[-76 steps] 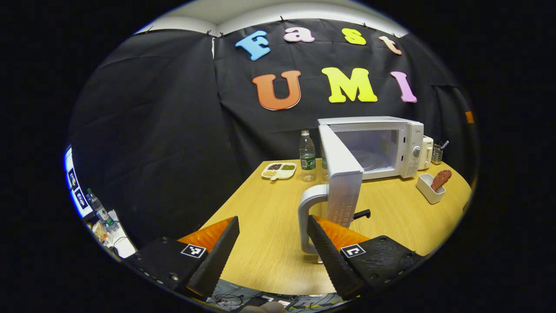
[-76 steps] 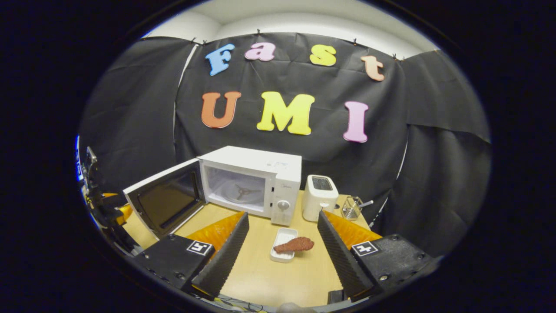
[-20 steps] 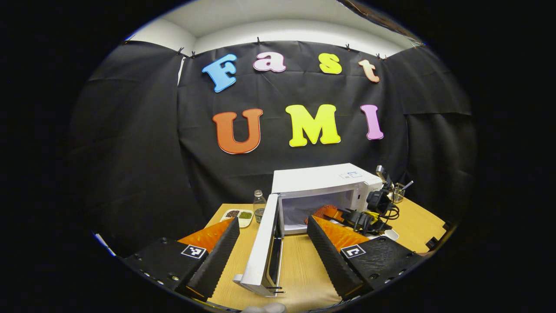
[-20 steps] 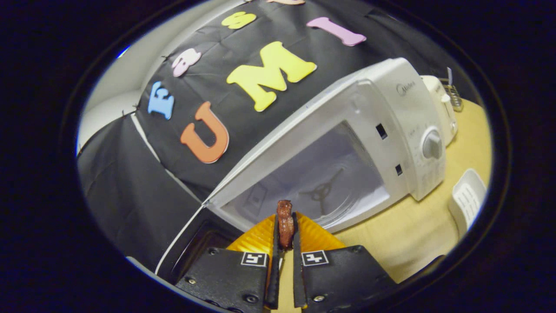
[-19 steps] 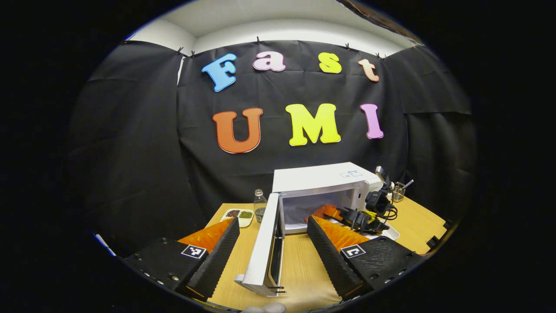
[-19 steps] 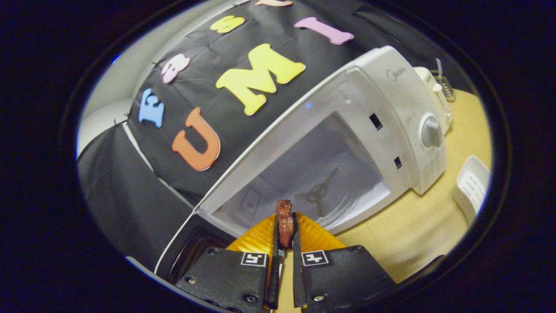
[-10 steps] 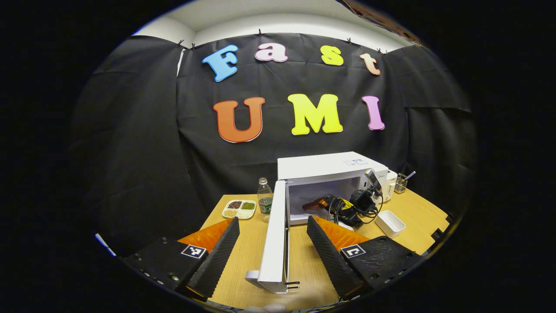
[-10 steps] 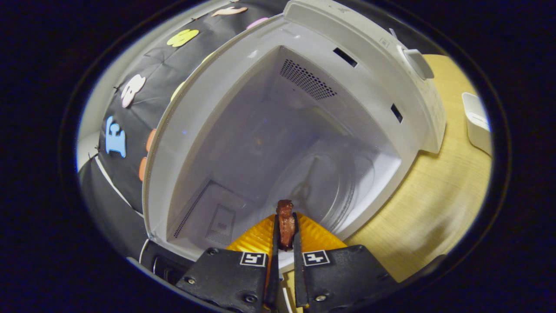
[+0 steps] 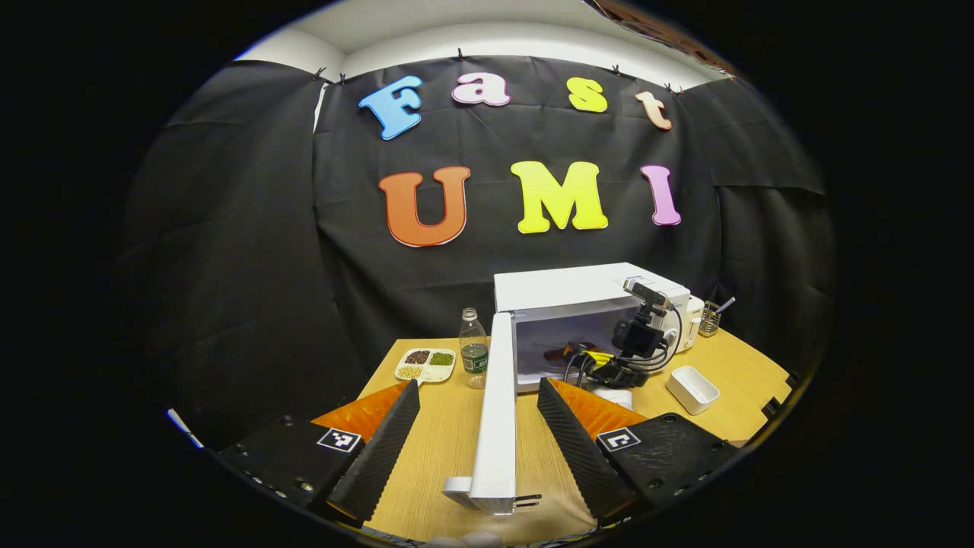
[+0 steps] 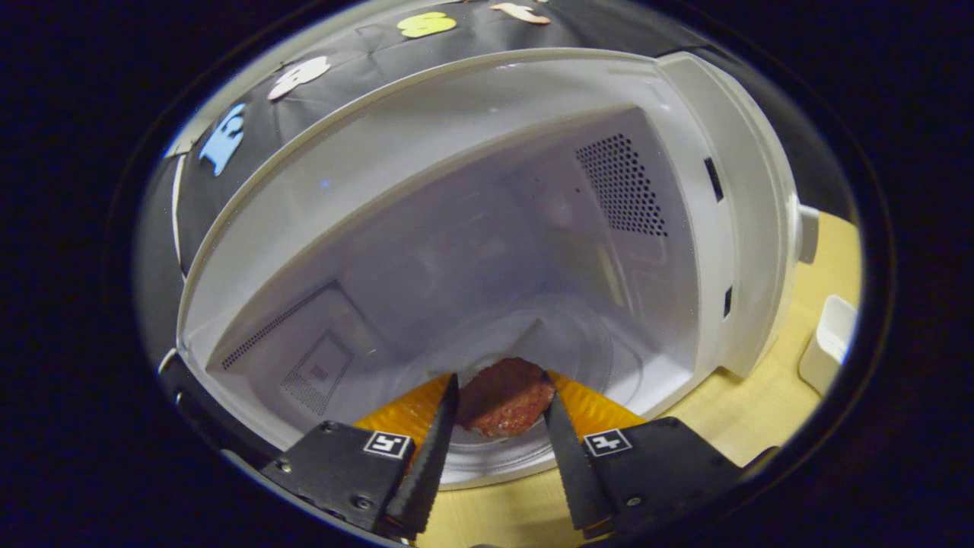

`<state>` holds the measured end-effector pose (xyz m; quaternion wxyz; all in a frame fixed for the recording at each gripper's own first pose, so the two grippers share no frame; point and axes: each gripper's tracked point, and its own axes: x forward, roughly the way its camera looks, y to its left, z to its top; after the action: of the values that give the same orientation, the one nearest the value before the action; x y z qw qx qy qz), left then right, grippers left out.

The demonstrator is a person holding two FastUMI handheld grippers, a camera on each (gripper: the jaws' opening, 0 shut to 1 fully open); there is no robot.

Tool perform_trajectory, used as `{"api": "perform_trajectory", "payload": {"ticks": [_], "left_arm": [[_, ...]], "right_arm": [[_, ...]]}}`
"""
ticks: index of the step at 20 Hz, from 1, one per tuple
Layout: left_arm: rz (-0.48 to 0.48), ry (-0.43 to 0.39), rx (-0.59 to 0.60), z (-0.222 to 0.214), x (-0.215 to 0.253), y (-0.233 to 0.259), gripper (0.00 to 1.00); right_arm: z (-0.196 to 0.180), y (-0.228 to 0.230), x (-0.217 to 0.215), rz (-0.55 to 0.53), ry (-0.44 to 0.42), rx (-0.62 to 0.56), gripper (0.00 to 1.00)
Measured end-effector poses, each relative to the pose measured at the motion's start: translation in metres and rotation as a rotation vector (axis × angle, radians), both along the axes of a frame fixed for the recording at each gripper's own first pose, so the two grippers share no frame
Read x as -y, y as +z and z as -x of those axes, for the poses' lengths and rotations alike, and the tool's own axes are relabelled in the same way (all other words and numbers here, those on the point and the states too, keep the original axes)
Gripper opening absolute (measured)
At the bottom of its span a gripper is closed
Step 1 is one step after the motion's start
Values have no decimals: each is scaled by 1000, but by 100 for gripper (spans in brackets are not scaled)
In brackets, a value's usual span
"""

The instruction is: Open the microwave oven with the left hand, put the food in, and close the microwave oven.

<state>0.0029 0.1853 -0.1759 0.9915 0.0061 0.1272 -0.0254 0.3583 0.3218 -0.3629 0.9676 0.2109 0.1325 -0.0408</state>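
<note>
1. Left gripper view: the left gripper (image 9: 475,426) hangs over the near edge of the table (image 9: 730,380) with its fingers spread wide and nothing between them.
2. The microwave (image 9: 578,293) stands at the far side of the table. Its door (image 9: 498,415) is swung fully open and points edge-on toward the camera, running from the oven's left front corner to the gap between the spread fingers. The door's near edge sits between the fingers, apparently touching neither.
3. To the right of the door, the right gripper (image 9: 567,352) reaches into the oven's mouth, with its camera and cables trailing outside. An empty white dish (image 9: 692,388) lies on the table farther right.
4. Right gripper view: the right gripper (image 10: 494,403) is inside the oven cavity, fingers parted.
5. The food (image 10: 506,396), a brown flat piece, lies on the glass turntable (image 10: 578,358) just ahead, between the fingertips. Whether the fingers touch it I cannot tell; they do not look to be pinching it.
6. Judgement: the food is placed. The next move depends on the door. The left gripper is nearer, and the door must swing right and away to shut, once the right gripper backs out.
</note>
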Motion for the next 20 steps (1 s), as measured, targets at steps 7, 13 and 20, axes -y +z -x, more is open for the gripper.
{"api": "perform_trajectory", "payload": {"ticks": [7, 13, 20], "left_arm": [[1, 3, 18, 0, 4, 3, 96], [-10, 38, 47, 5, -13, 8, 97], [-34, 98, 57, 20, -51, -3, 97]], "right_arm": [[14, 11, 10, 136, 22, 14, 97], [55, 58, 23, 164, 69, 46, 97], [155, 131, 56, 292, 175, 38, 97]]}}
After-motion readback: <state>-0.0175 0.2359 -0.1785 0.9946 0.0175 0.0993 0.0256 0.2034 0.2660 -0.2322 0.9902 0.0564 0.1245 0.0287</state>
